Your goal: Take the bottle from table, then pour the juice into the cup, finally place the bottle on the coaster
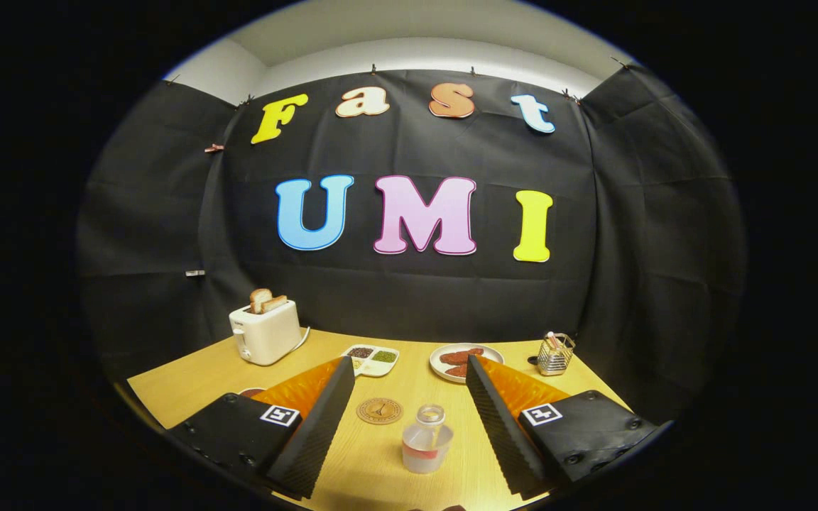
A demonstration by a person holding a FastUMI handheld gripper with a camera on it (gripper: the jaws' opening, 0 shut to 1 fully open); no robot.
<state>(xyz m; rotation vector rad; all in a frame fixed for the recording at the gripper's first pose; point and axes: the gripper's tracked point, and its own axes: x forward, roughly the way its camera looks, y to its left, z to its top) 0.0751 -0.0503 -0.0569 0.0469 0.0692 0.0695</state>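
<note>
Hand-held gripper [405, 419] spread wide, nothing pinched, and the clear bottle [427, 440] stands upright between the fingers on the worktop [409, 387]. We're at the taking step, I'd say: next comes closing both pads on its body. Just beyond sits the round coaster [379, 410]. Further out, a condiment dish [372, 359], a plate of food [464, 360], a wire holder [555, 353] and a toaster [265, 330], none blocking the grasp.

Even, warm overhead light; sharp focus, strong fisheye bending outward.
</note>
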